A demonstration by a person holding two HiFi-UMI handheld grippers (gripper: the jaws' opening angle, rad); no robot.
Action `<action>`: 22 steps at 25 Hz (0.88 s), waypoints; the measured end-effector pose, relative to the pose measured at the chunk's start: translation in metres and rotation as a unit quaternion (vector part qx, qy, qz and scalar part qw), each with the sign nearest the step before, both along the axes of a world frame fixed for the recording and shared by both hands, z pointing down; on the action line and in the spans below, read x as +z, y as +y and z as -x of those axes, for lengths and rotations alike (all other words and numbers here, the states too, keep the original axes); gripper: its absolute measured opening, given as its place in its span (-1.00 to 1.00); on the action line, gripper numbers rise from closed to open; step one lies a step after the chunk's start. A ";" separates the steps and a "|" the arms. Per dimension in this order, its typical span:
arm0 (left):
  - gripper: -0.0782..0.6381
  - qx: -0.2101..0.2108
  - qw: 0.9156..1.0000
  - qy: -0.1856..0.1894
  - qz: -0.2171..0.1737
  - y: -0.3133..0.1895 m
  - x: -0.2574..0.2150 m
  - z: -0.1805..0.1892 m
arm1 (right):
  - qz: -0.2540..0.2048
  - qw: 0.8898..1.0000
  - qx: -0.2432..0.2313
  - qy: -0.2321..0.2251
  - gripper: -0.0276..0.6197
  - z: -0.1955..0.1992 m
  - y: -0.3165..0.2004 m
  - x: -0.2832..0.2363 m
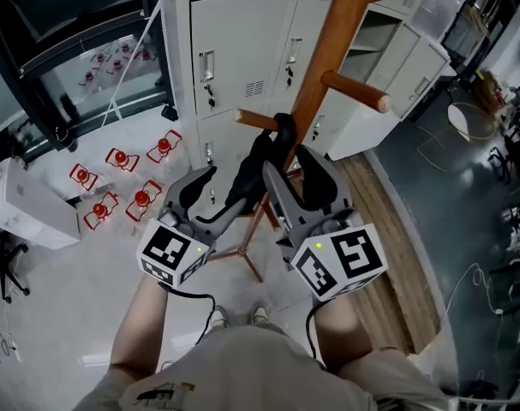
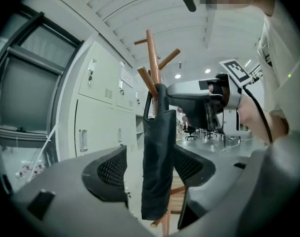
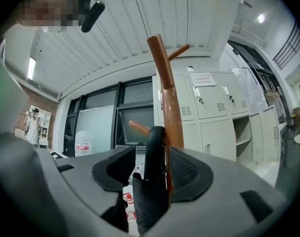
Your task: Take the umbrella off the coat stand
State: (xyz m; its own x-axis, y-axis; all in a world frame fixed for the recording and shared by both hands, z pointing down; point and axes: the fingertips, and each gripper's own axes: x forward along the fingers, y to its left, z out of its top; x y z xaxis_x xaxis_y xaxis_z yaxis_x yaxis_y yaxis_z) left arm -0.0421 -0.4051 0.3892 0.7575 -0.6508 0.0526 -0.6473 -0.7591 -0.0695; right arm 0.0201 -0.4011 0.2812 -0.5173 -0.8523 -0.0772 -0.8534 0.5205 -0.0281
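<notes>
A black folded umbrella [image 1: 249, 176] hangs by its curved handle [image 3: 154, 144] from a low peg of the wooden coat stand [image 1: 332, 50]. My left gripper [image 1: 221, 197] is open, and the umbrella's wrapped body [image 2: 157, 167] hangs between its pads [image 2: 112, 169] with a gap on the left side. My right gripper [image 1: 292, 163] is higher up and also open. It straddles the handle right beside the stand's pole [image 3: 172, 112], and the pads do not press on it. In the left gripper view, the right gripper [image 2: 209, 102] shows behind the umbrella's top.
Grey lockers [image 1: 242, 50] stand right behind the coat stand, one with its door open [image 1: 388, 84]. Several red objects [image 1: 122, 187] lie on the floor to the left, near a white table [image 1: 28, 204]. The stand's legs [image 1: 242, 255] spread just ahead of the person's feet.
</notes>
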 end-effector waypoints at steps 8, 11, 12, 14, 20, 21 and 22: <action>0.05 0.057 0.998 -0.015 0.034 -0.010 0.050 -0.019 | 0.016 1.000 0.000 0.014 -0.33 0.008 -0.007 0.015; 0.05 0.060 0.996 -0.037 0.048 -0.016 0.077 -0.027 | 0.020 1.000 0.001 0.019 -0.33 0.011 -0.010 0.019; 0.05 0.060 0.996 -0.040 0.054 -0.018 0.084 -0.029 | 0.021 1.000 0.001 0.020 -0.33 0.012 -0.011 0.020; 0.05 0.060 0.995 -0.047 0.065 -0.020 0.097 -0.032 | 0.025 0.999 0.000 0.022 -0.33 0.015 -0.013 0.023; 0.05 0.058 0.992 -0.072 0.084 -0.028 0.133 -0.040 | 0.027 0.999 0.005 0.021 -0.33 0.017 -0.018 0.026; 0.05 0.059 0.992 -0.073 0.085 -0.030 0.135 -0.041 | 0.027 0.999 0.007 0.022 -0.33 0.017 -0.018 0.026; 0.05 0.060 0.992 -0.072 0.086 -0.031 0.137 -0.042 | 0.027 0.999 0.007 0.022 -0.33 0.017 -0.019 0.026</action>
State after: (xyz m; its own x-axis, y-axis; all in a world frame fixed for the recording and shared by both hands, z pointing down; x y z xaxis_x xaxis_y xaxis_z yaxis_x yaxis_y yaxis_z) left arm 0.0000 -0.4365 0.5266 0.8057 -0.5286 0.2674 -0.5443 -0.8387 -0.0179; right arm 0.0034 -0.4204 0.3075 -0.5065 -0.8622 -0.0075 -0.8620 0.5066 -0.0178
